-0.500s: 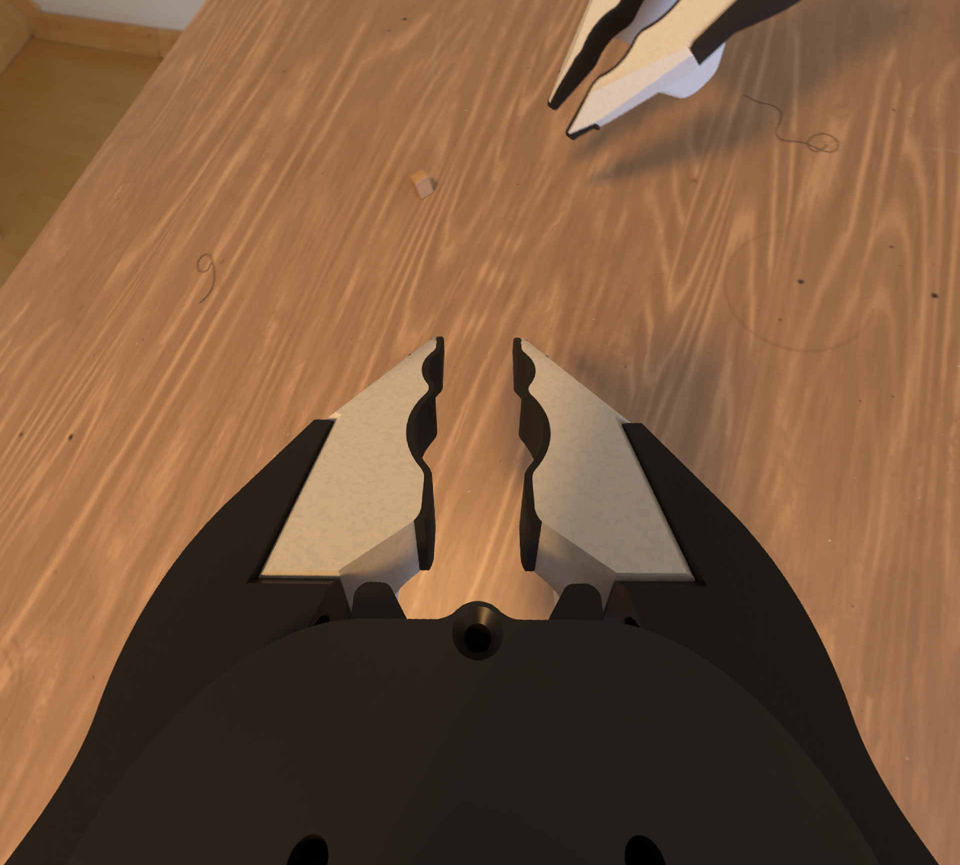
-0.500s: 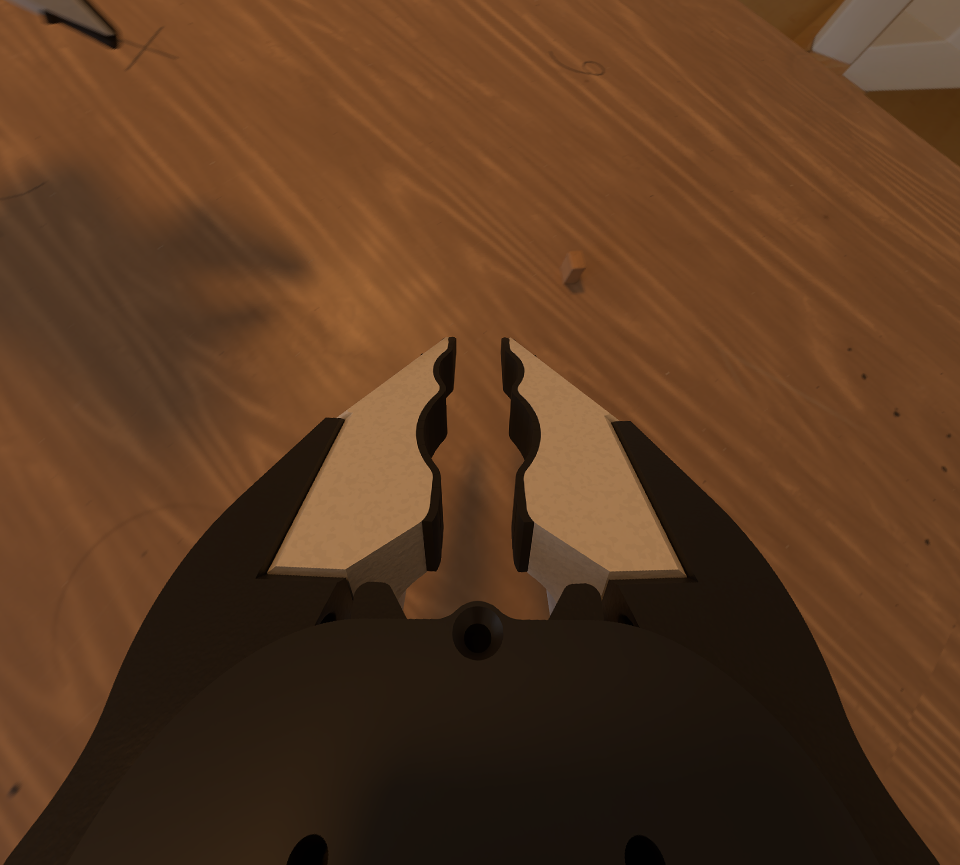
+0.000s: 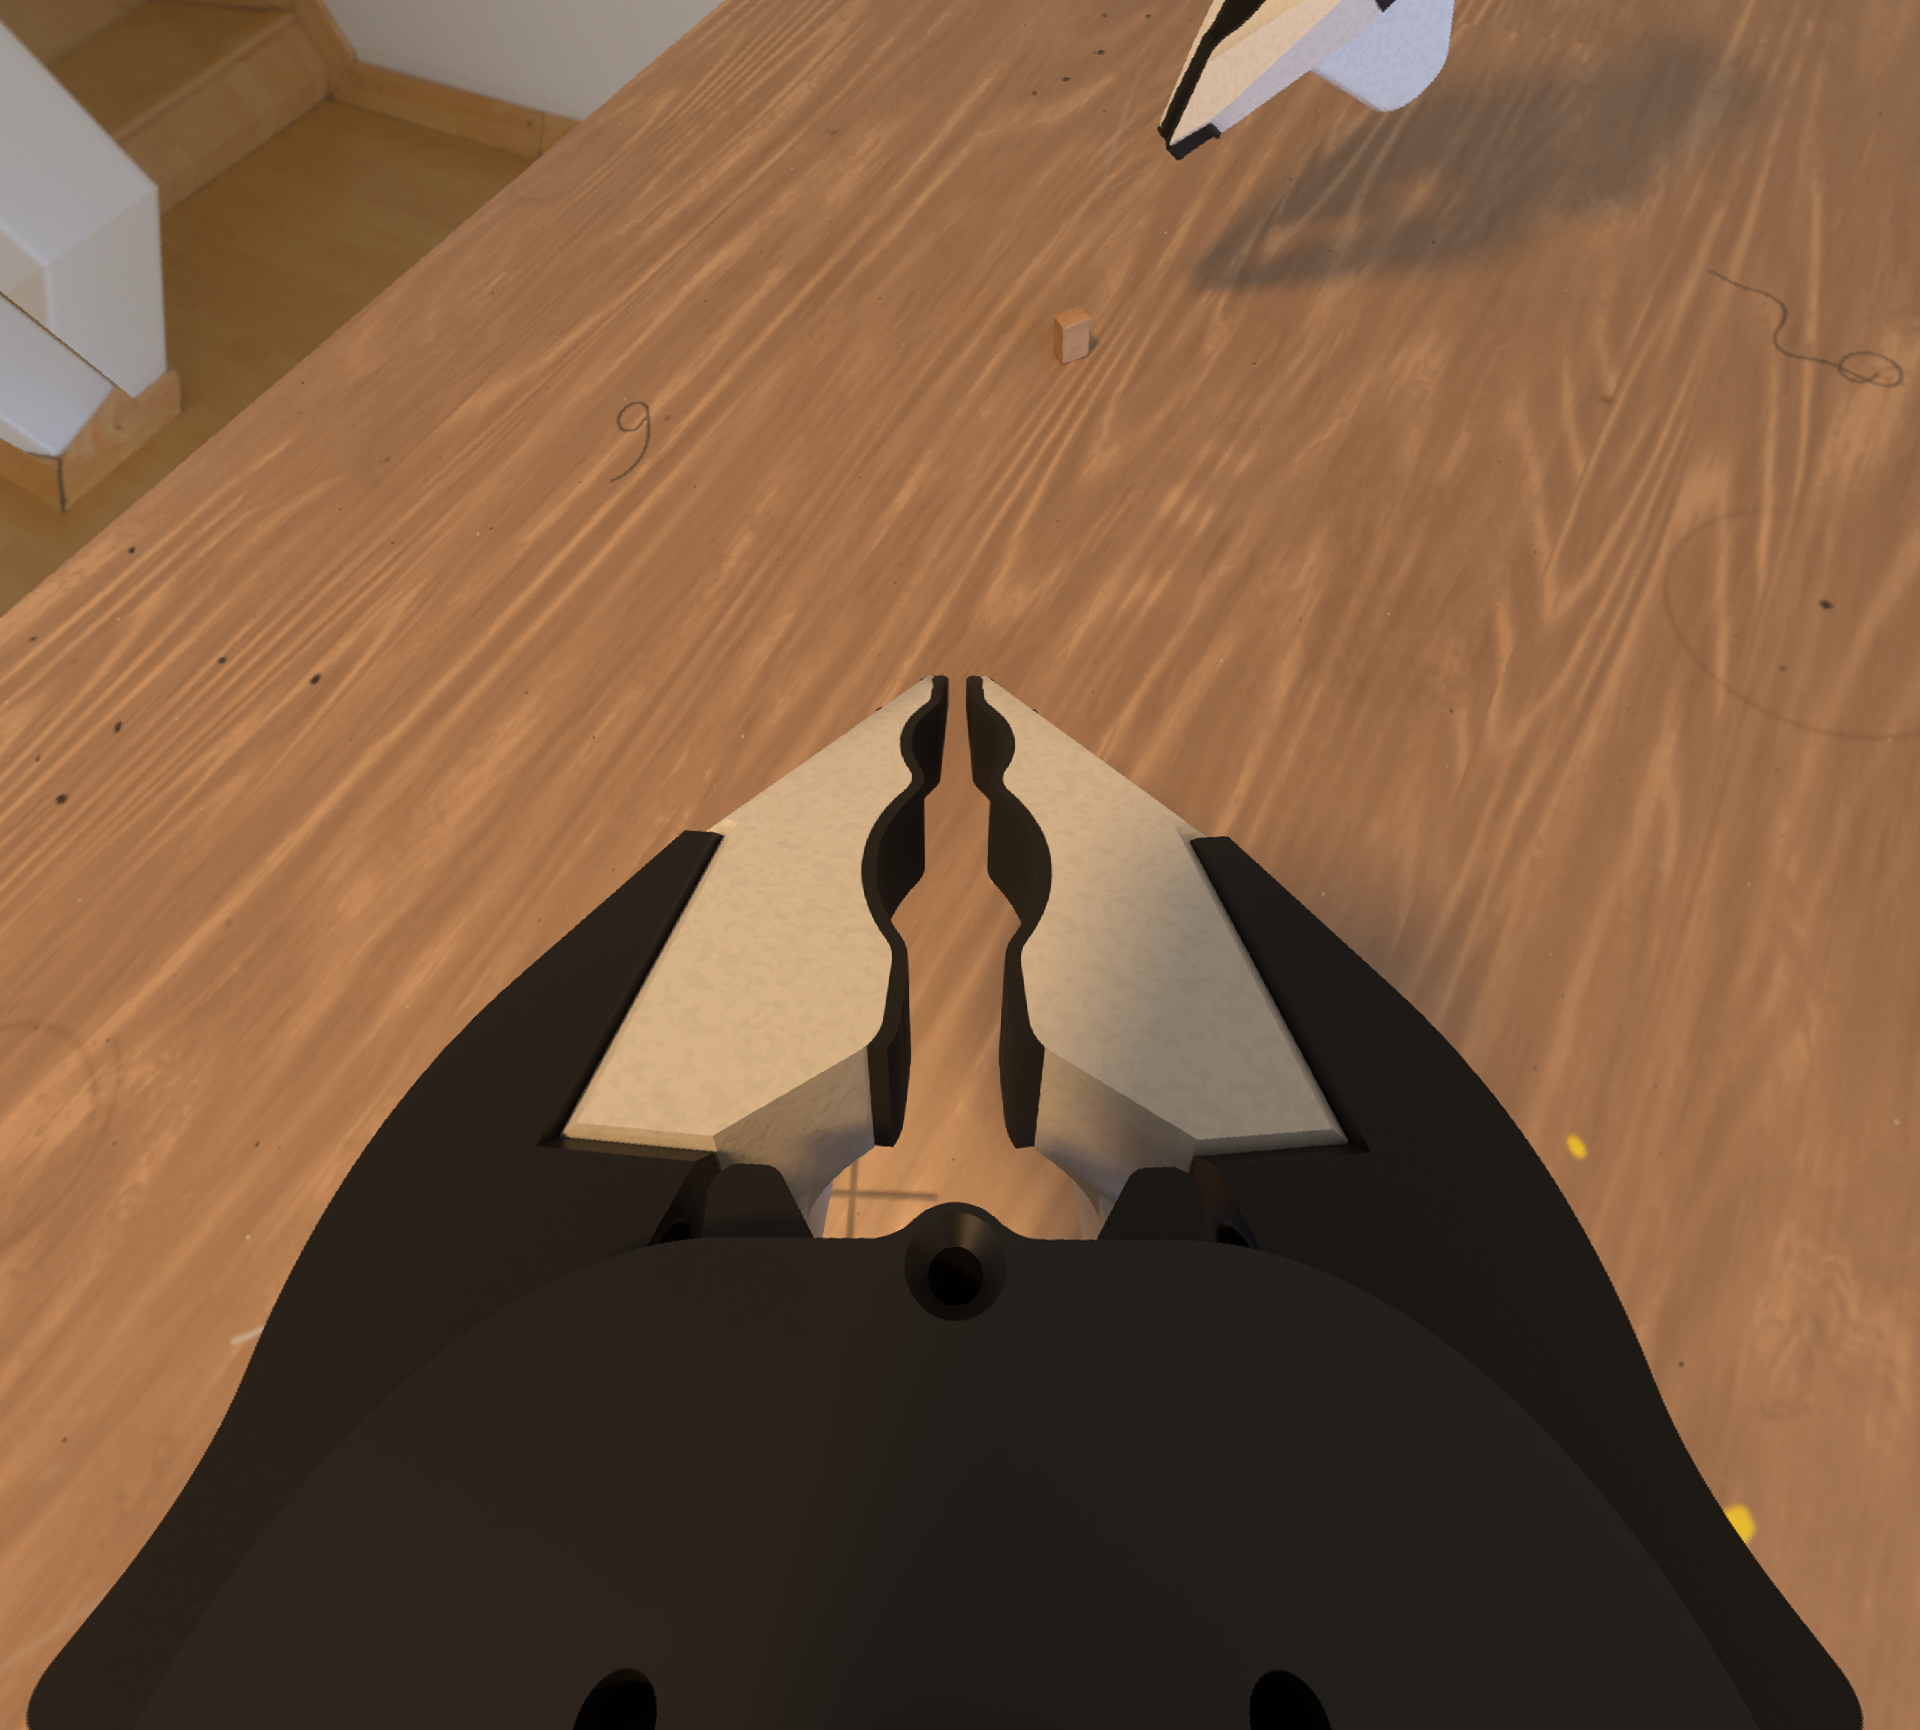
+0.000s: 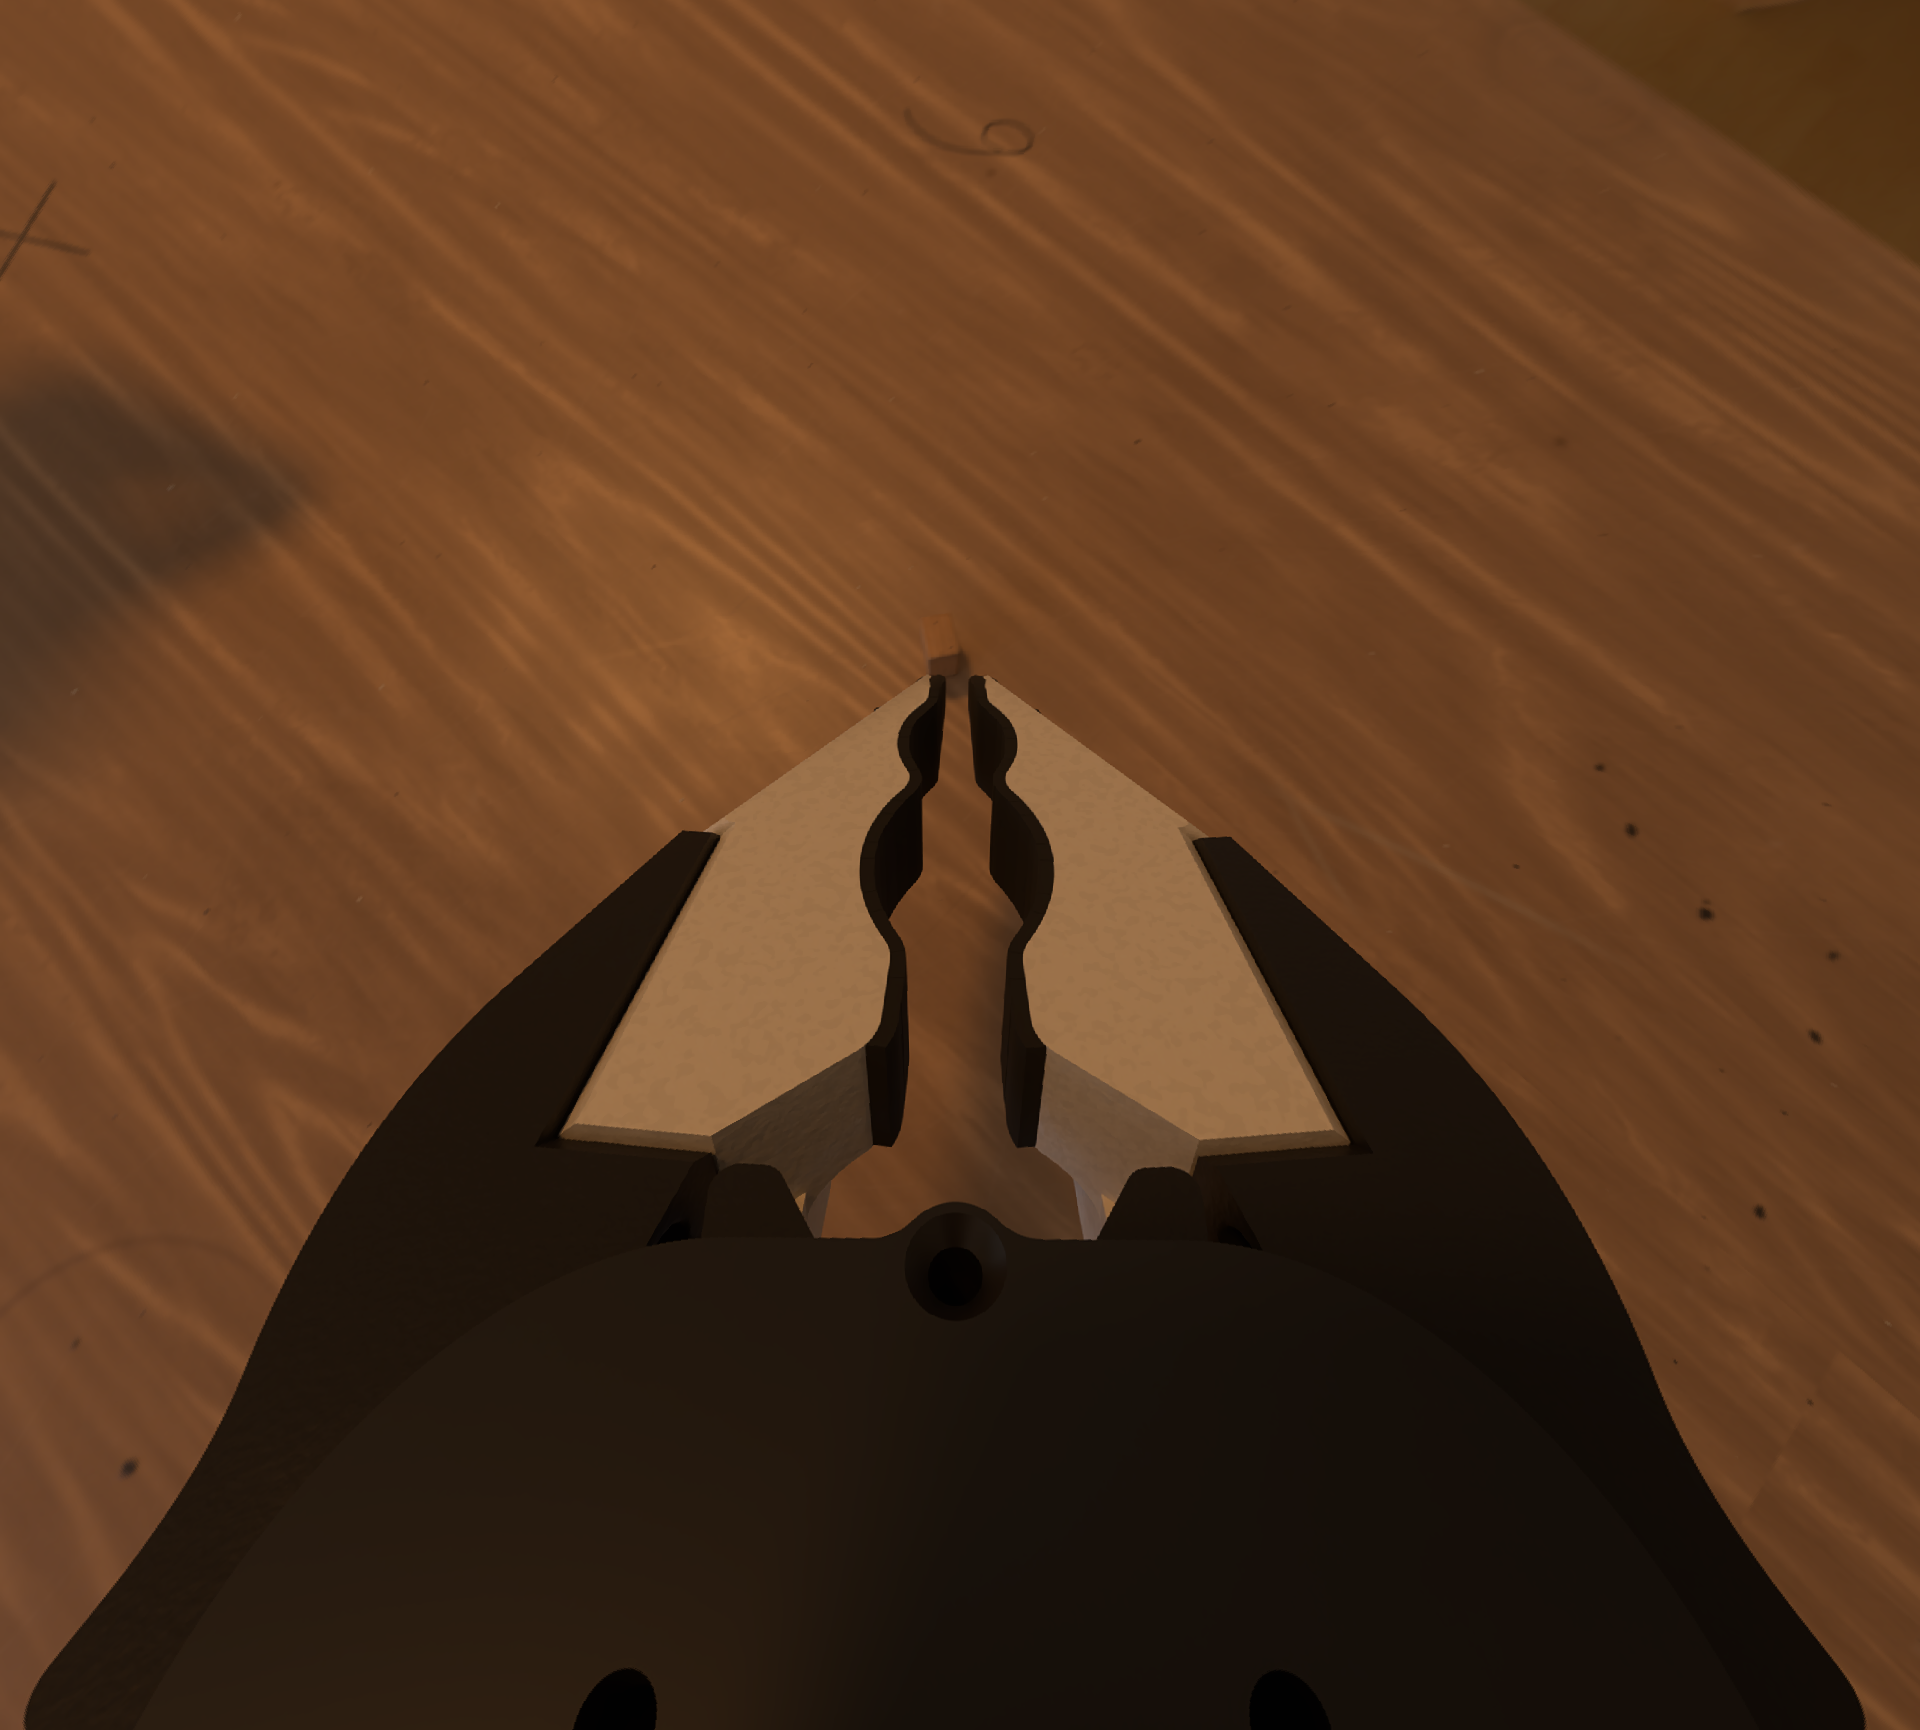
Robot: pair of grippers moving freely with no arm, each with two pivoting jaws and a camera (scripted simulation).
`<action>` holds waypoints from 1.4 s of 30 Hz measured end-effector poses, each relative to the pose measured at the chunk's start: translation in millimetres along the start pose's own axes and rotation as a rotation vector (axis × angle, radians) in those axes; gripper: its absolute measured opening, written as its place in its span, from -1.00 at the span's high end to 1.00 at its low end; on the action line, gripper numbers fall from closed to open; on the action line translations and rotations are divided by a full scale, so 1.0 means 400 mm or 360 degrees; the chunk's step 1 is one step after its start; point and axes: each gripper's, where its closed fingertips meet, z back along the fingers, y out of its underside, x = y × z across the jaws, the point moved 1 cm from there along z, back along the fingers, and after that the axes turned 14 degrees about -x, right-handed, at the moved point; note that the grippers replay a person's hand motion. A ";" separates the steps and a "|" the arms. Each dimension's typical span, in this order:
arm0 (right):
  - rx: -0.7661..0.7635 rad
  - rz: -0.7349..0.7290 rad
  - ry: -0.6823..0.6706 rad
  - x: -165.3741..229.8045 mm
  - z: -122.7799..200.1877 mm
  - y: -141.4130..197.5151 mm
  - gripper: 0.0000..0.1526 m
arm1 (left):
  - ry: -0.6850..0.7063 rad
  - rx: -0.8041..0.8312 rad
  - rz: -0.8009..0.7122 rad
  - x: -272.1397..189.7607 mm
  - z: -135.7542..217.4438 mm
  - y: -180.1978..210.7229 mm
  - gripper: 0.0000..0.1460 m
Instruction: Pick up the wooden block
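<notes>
The wooden block point(image 3: 1071, 335) is a tiny light-brown cube standing on the wooden table point(image 3: 727, 641). My left gripper point(image 3: 956, 688) is shut and empty, well short of the block, which lies ahead and slightly to the right. My right gripper point(image 4: 956, 688) is shut and empty, and the block point(image 4: 942, 650) shows just beyond its fingertips. In the left wrist view the right gripper point(image 3: 1184, 142) hangs above the table at the upper right, pointing down toward the block and apart from it.
The table edge point(image 3: 312, 392) runs diagonally at the left, with floor, a skirting board and a white cabinet point(image 3: 73, 278) beyond. Thin pencil scribbles point(image 3: 634, 433) mark the tabletop. The right gripper's shadow point(image 3: 1455, 205) lies near the block.
Both grippers have closed from a narrow opening to shut. The right gripper has swung so the block now sits straight ahead of its tips. The left view has shifted, showing more floor.
</notes>
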 end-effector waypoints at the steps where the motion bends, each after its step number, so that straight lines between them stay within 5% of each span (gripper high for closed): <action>1: 0.0030 0.0002 -0.0029 0.007 -0.002 0.005 0.96 | 0.0000 -0.0008 -0.0005 0.002 0.006 0.007 0.98; 9: 0.0160 0.0051 -0.0077 0.024 -0.044 0.036 0.84 | -0.0073 -0.0123 0.0142 -0.009 0.079 0.066 1.00; 15: 0.0287 0.0314 -0.0100 0.022 -0.109 0.046 0.76 | -0.0052 -0.0153 0.0143 -0.014 0.078 0.079 1.00; 28: 0.0367 0.0323 -0.0170 0.004 -0.152 0.086 0.90 | -0.0036 -0.0180 0.0155 -0.007 0.081 0.084 1.00; 42: 0.0075 0.0422 -0.0140 0.130 0.051 -0.014 0.90 | 0.0043 -0.0197 0.0130 -0.049 0.073 0.057 1.00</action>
